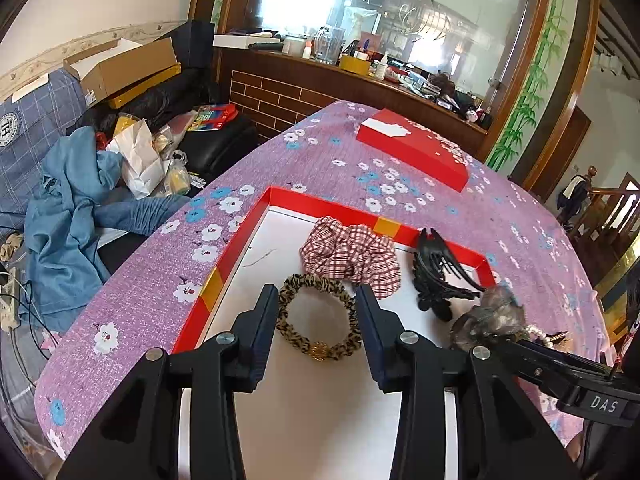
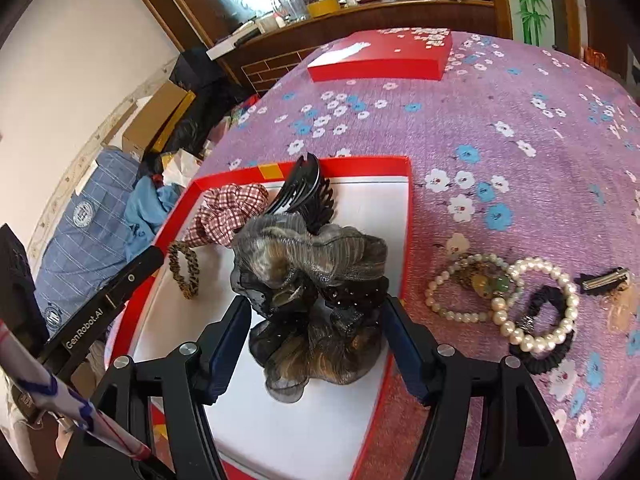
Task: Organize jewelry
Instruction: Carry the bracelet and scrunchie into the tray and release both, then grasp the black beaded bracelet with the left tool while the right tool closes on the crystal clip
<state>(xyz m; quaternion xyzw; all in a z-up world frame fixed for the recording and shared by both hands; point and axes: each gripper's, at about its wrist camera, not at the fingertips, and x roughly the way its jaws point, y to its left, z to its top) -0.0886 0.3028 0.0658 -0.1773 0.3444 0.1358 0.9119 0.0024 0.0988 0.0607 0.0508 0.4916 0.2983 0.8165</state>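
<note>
The leopard hair tie (image 1: 318, 318) lies flat inside the red tray (image 1: 240, 236), between the parted fingers of the left gripper (image 1: 318, 308), apparently released. Toward the tray's right edge, the gauzy hair bow (image 2: 312, 300) sits between the right gripper's (image 2: 316, 320) spread fingers. Outside the tray, the pearl bracelets (image 2: 532, 304) await sorting.

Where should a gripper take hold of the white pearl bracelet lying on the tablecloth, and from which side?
Grip the pearl bracelet on its far arc, coming straight down from above. It lies flat on the tablecloth. That stretch is bare, while the near side crosses the black hair tie and the left side meets the bead bracelet.
</note>
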